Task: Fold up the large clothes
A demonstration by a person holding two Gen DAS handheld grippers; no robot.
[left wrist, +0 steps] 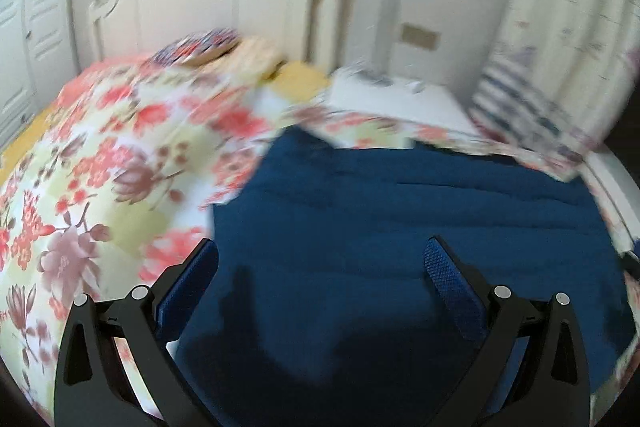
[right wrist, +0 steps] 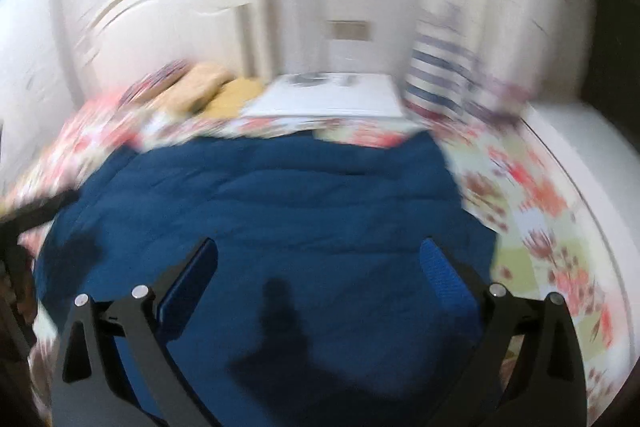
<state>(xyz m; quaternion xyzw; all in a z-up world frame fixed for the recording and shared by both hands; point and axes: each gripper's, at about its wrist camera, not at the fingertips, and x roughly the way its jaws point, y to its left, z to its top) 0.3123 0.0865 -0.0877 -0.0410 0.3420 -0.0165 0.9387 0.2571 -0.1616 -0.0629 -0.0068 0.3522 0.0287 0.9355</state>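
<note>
Below both spread grippers (left wrist: pixel 320 255) (right wrist: pixel 318 255), blue garment (left wrist: pixel 400 207) (right wrist: pixel 280 195)

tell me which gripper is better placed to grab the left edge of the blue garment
Left, probably. The left gripper, jaws open, hovers right by the dark blue quilted garment edge against the floral bedspread. The right gripper, also open, sits over the middle.

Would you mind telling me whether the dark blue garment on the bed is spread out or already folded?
Spread flat: the blue garment covers a broad area of the floral bedspread. Blur hides any folds.
</note>
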